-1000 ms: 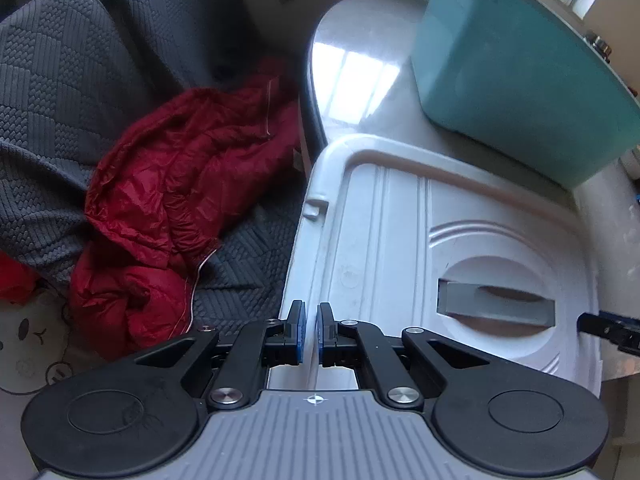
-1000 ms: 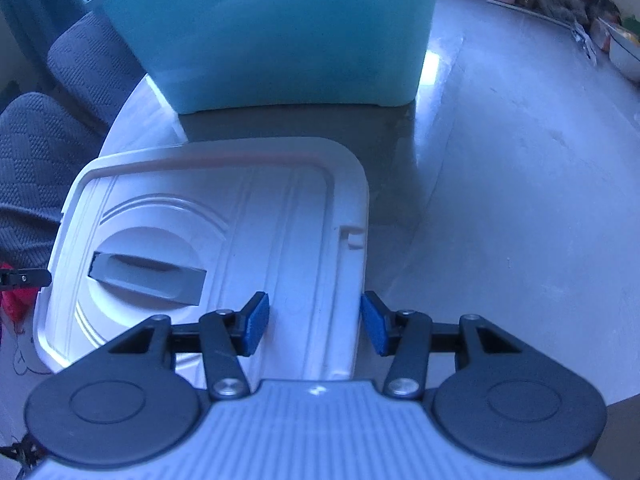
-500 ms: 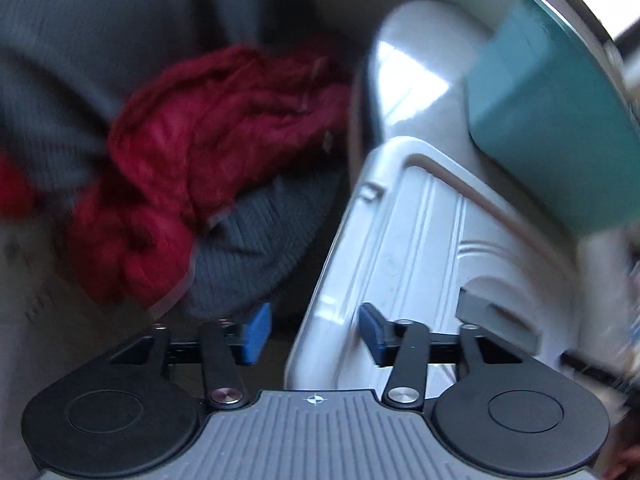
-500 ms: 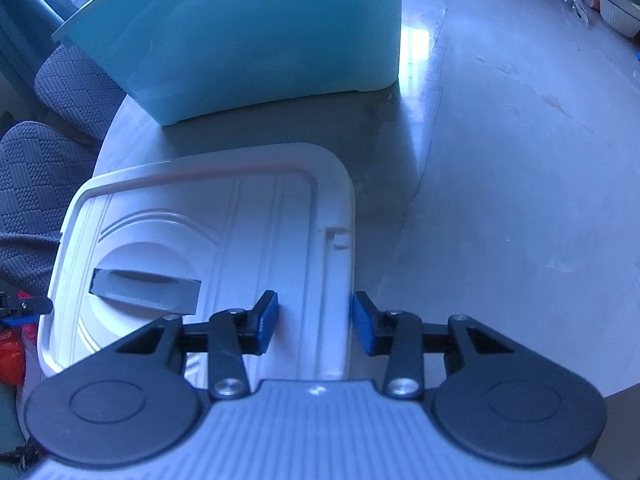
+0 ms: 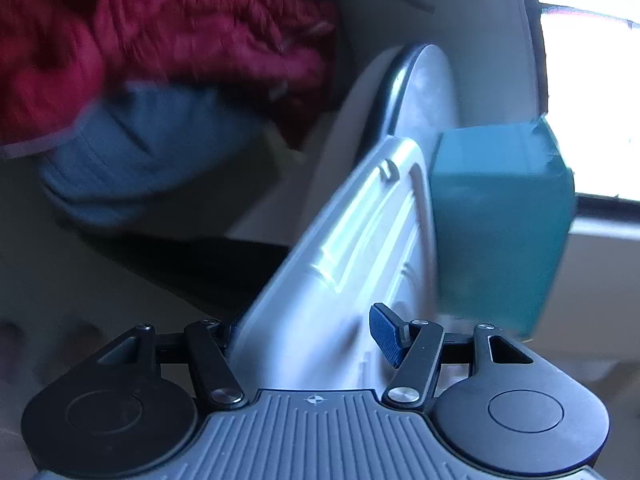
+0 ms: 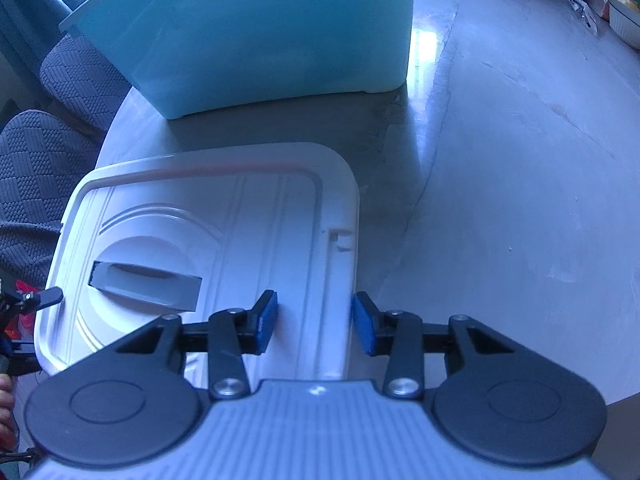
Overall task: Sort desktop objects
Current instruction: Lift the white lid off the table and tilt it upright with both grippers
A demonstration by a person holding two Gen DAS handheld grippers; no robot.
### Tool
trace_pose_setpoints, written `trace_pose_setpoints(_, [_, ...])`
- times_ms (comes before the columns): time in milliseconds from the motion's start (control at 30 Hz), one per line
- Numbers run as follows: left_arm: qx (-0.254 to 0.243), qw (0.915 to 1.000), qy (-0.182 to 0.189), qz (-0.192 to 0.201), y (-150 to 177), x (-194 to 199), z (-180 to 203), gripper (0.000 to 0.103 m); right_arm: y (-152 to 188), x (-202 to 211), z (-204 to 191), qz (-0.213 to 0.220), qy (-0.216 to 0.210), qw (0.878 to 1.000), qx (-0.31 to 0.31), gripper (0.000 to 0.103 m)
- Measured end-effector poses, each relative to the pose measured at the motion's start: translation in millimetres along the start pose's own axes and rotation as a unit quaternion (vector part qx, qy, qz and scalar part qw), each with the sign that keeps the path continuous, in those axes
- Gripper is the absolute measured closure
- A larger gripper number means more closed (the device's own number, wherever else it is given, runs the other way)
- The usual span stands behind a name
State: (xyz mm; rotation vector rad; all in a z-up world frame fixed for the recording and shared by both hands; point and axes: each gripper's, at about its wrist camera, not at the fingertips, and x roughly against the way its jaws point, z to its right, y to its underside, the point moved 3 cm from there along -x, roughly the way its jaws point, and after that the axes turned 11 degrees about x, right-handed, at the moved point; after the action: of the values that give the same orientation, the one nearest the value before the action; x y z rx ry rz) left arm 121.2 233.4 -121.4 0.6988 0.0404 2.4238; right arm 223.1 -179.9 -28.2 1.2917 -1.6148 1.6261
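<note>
A white plastic lid [image 6: 208, 240] with a grey handle [image 6: 146, 286] lies on the round table, in front of a teal storage bin [image 6: 256, 32]. My right gripper [image 6: 314, 322] is open, its fingers straddling the lid's right rim. My left gripper [image 5: 308, 336] is open and straddles the lid's [image 5: 340, 264] left edge; its left finger is hidden behind the lid. The teal bin [image 5: 500, 220] stands beyond. The left gripper's finger tip [image 6: 46, 296] shows at the lid's left edge in the right wrist view.
A red jacket [image 5: 160, 40] lies on grey chairs [image 6: 36, 168] left of the table. The grey table [image 6: 500, 200] stretches right. Dishes and packets [image 6: 608, 4] sit at its far right edge.
My left gripper opened from shut, tilted low and moved onto the lid's left edge. My right gripper narrowed slightly around the lid's right rim and stays open.
</note>
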Motion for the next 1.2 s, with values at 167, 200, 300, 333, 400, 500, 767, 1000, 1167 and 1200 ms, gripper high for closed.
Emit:
trace_pose_setpoints(167, [0.001,0.9985,0.054,0.013,8,-5,-7,0.055,0,1,0,0.002,-0.002,1.000,0.001,0.061])
trace_pose_setpoints(200, [0.005,0.9971,0.074,0.015,9,-4,-8,0.065,0,1,-1,0.002,-0.002,1.000,0.005,0.058])
trace_pose_setpoints(300, [0.012,0.9903,0.137,0.019,18,-1,-3,0.088,1,3,-5,0.005,0.002,1.000,0.023,0.057])
trace_pose_setpoints(333, [0.006,0.9896,0.142,0.021,20,-1,0,0.089,1,4,-6,0.007,0.004,1.000,0.025,0.057])
trace_pose_setpoints(400, [0.003,0.9890,0.146,0.022,23,-2,3,0.091,1,5,-7,0.007,0.005,1.000,0.028,0.057])
trace_pose_setpoints(500, [0.001,0.9887,0.148,0.022,28,1,9,0.092,-1,8,-7,0.005,0.005,1.000,0.029,0.057])
trace_pose_setpoints(767, [-0.003,0.9884,0.150,0.021,29,4,11,0.094,-5,15,-4,-0.016,-0.001,1.000,0.008,0.042])
trace_pose_setpoints(1000, [-0.005,0.9893,0.144,0.025,33,14,14,0.094,12,25,0,-0.045,-0.001,0.997,-0.058,0.036])
trace_pose_setpoints(1167, [0.008,0.9891,0.145,0.025,29,10,11,0.094,43,30,10,-0.086,-0.022,0.982,-0.166,0.032])
trace_pose_setpoints(1200, [0.009,0.9889,0.147,0.023,28,10,10,0.094,49,32,10,-0.082,-0.027,0.981,-0.172,0.032])
